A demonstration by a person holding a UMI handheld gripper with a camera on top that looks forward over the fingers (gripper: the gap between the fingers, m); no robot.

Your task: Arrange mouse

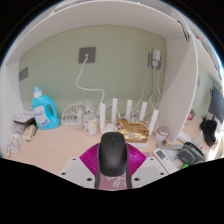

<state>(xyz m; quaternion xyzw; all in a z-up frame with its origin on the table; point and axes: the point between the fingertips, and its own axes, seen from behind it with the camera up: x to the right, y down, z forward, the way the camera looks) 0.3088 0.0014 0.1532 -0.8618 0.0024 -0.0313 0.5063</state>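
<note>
A black computer mouse [112, 152] is held upright between my gripper's [112, 160] two fingers, its nose pointing up. The magenta pads [91, 156] show on both sides of it and press against its flanks. The mouse is lifted above the light wooden desk [55, 150], in front of everything else on it.
A blue detergent bottle [42, 108] stands at the left, with a white mug [91, 126] and white router antennas [114, 108] behind the mouse. A golden wrapped thing [132, 127] lies at the back right. Dark items [192, 151] sit at the right. A wall socket [88, 55] is above.
</note>
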